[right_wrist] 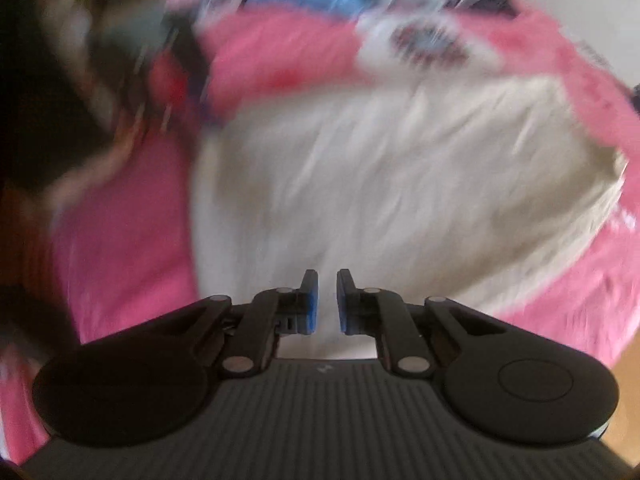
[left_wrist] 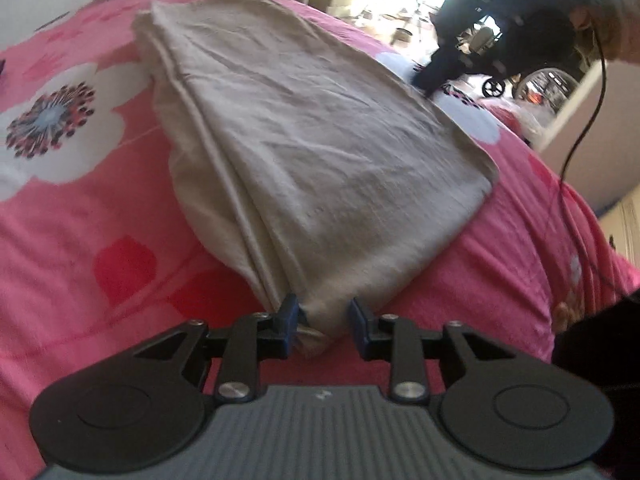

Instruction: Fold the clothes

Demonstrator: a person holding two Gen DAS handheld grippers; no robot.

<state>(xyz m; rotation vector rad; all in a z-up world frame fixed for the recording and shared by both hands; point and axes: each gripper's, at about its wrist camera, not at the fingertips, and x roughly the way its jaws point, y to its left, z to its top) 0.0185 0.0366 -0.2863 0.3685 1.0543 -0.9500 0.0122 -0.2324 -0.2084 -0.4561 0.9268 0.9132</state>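
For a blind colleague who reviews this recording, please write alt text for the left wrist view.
A beige folded garment lies on a pink flowered bedsheet, and its near corner sits between the blue pads of the left hand-held gripper. At the far edge of the garment, the dark right hand-held gripper is blurred, with a thin black cable hanging beside it.

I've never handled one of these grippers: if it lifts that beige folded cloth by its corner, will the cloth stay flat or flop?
The beige cloth would probably flop: it is creased, soft, layered fabric. Its folds may slide open, since only the corner sits between the left gripper fingers. Likely light.
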